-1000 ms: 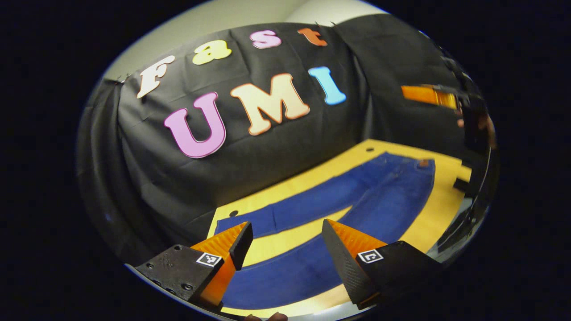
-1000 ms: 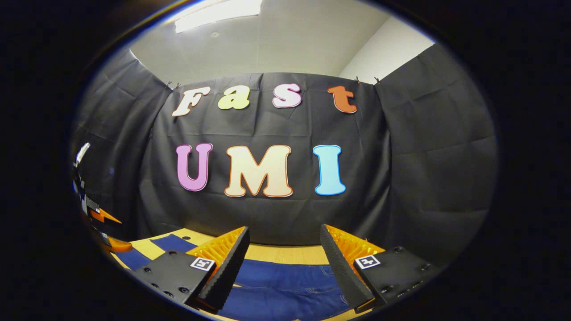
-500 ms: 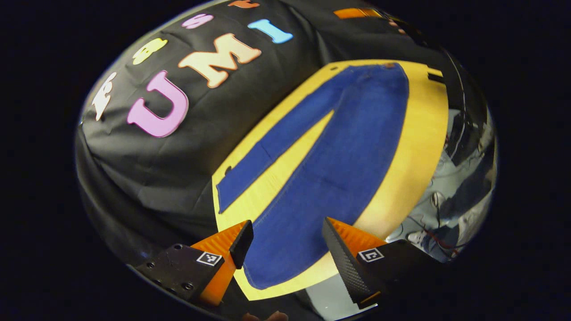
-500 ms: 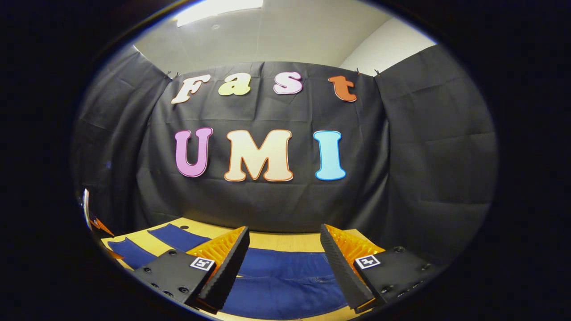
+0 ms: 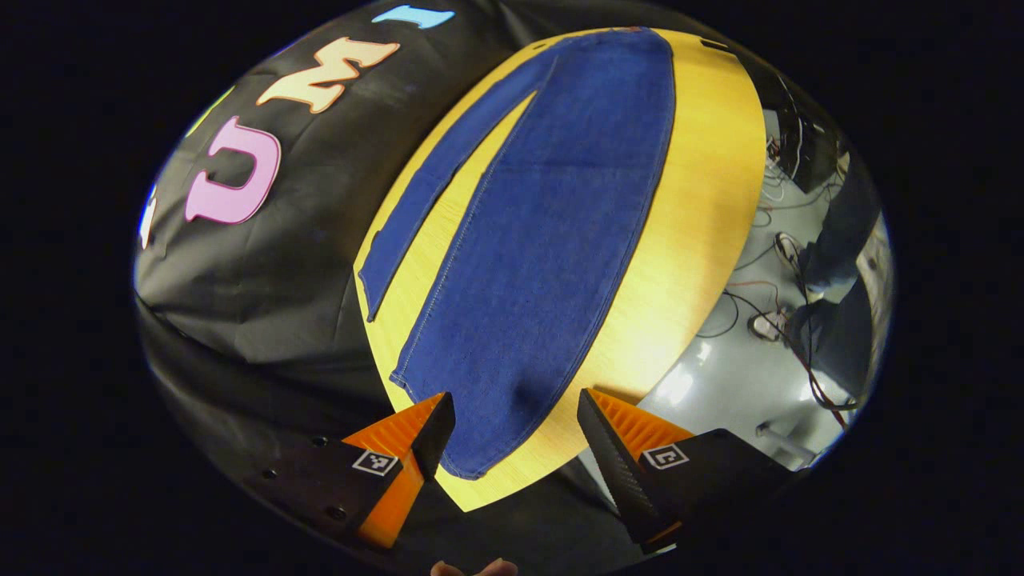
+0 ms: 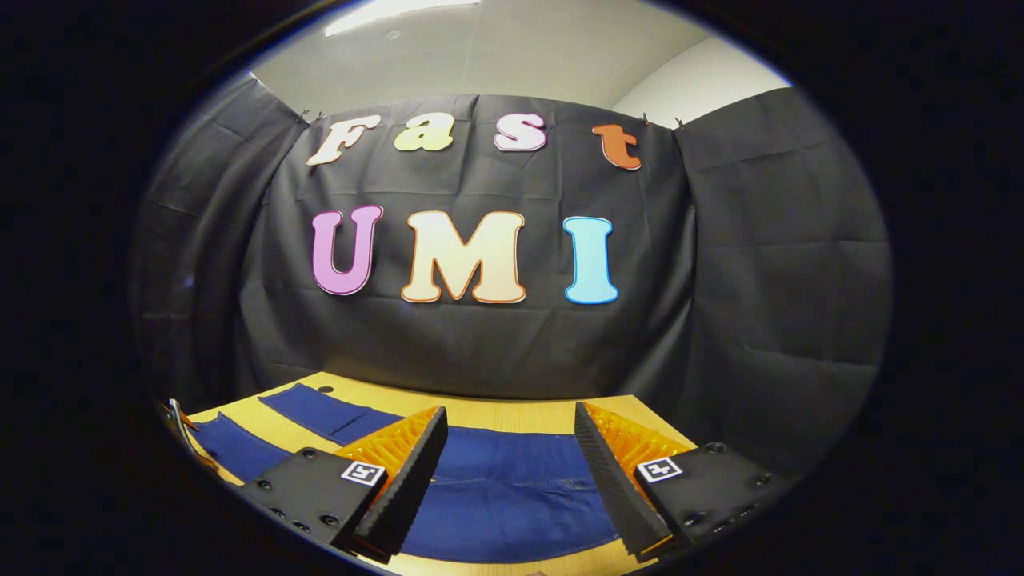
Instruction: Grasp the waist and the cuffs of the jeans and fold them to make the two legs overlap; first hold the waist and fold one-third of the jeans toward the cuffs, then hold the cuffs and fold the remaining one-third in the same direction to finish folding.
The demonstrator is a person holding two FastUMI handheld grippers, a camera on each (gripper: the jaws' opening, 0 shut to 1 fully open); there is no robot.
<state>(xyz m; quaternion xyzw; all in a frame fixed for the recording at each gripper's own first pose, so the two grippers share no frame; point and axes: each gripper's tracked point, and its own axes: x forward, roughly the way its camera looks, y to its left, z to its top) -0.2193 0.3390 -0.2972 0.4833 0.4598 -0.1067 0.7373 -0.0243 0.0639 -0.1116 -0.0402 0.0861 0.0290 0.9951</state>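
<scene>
Jeans (image 5: 544, 240) lay flat on the desk (image 5: 688, 240) in the left gripper view, legs running away from the left gripper (image 5: 512, 436), its fingers spread above a cuff. In the right gripper view, the right gripper (image 6: 508, 464) hovered over the jeans (image 6: 512, 496), fingers spread; no readable writing on them.

Deep blue jeans (image 5: 552, 232) with pale seam stitching lie on a yellow wood-grain table (image 5: 688, 224).

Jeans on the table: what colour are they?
Solid dark blue denim jeans, lying on the yellow wooden table; the left gripper view shows it best.
</scene>
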